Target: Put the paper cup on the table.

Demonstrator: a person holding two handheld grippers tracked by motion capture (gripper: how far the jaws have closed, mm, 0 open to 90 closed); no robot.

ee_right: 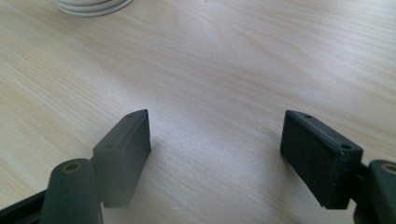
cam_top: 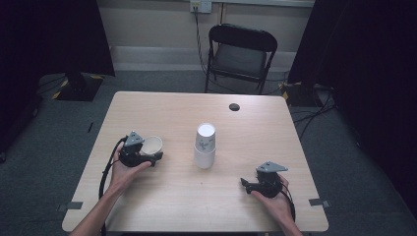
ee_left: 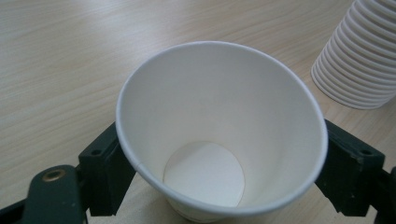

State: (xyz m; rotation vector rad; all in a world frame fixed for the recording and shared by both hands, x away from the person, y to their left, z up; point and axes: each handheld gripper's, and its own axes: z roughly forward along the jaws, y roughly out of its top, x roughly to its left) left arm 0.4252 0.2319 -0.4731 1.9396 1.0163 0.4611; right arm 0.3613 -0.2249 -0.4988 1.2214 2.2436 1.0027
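Surface: we work at a pale wood-grain table [cam_top: 162, 196] standing on grey carpet, with black curtains at both sides.
Paper cup: we see a single white paper cup [ee_left: 219, 135] upright on the left half of the table, its mouth open upward and its inside bare.
Cup position: we locate it in the high view as the cup [cam_top: 152, 144] just in front of the left gripper, well apart from the centre of the table.
Left gripper: we hold the left gripper [cam_top: 153, 156] low at the cup, with one black jaw on each side of the cup wall.
Left claw state: we read the jaws as spread wide; in the left gripper view the pads [ee_left: 105, 175] stand close beside the cup, and we cannot tell whether they touch it.
Cup stack: we see a stack of white paper cups [cam_top: 204, 145] standing mouth down at the centre of the table; its ribbed rims [ee_left: 362, 56] appear beside the single cup.
Right gripper: we hold the right gripper [cam_top: 244, 184] on the right front part of the table, well apart from the stack and pointing toward the centre.
Right claw state: we read the jaws as spread, with bare table between the pads [ee_right: 317, 156].
Background: we note a black folding chair [cam_top: 240, 55] behind the table and a small dark round spot [cam_top: 234, 106] near the far edge of the table.
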